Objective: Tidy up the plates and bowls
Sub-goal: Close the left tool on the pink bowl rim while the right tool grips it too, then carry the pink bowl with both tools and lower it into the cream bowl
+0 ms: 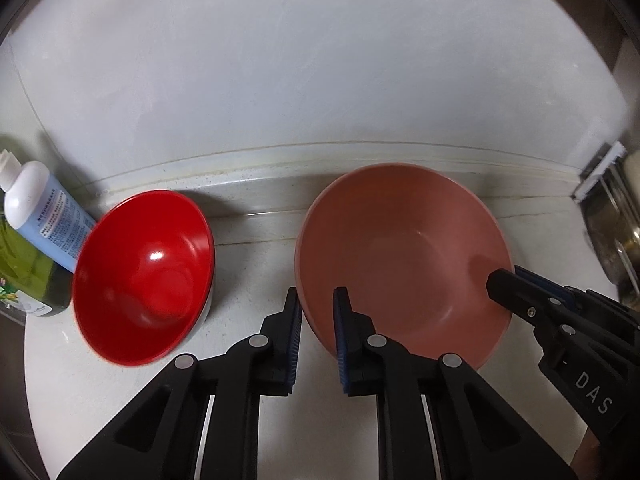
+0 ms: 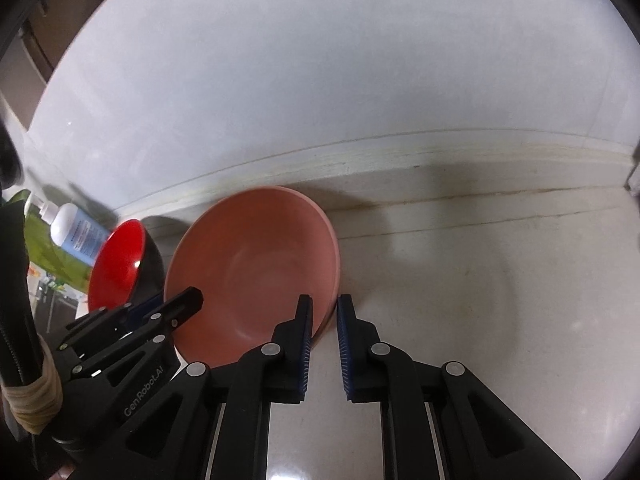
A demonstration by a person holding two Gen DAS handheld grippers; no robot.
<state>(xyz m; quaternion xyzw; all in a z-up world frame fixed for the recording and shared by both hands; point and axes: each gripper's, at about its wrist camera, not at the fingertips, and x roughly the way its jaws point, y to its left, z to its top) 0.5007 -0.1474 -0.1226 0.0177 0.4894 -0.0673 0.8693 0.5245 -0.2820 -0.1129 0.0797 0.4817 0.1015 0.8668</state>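
Observation:
A pink bowl stands on the white counter by the back wall; it also shows in the right wrist view. A red bowl with a black outside stands to its left, also seen in the right wrist view. My left gripper straddles the pink bowl's left rim, one finger inside and one outside, with a small gap. My right gripper straddles the bowl's right rim the same way. It shows in the left wrist view on that rim. The left gripper shows in the right wrist view.
A white and blue bottle and a green package stand at the far left behind the red bowl. A metal rack is at the right edge. The white wall runs close behind the bowls. The counter extends right of the pink bowl.

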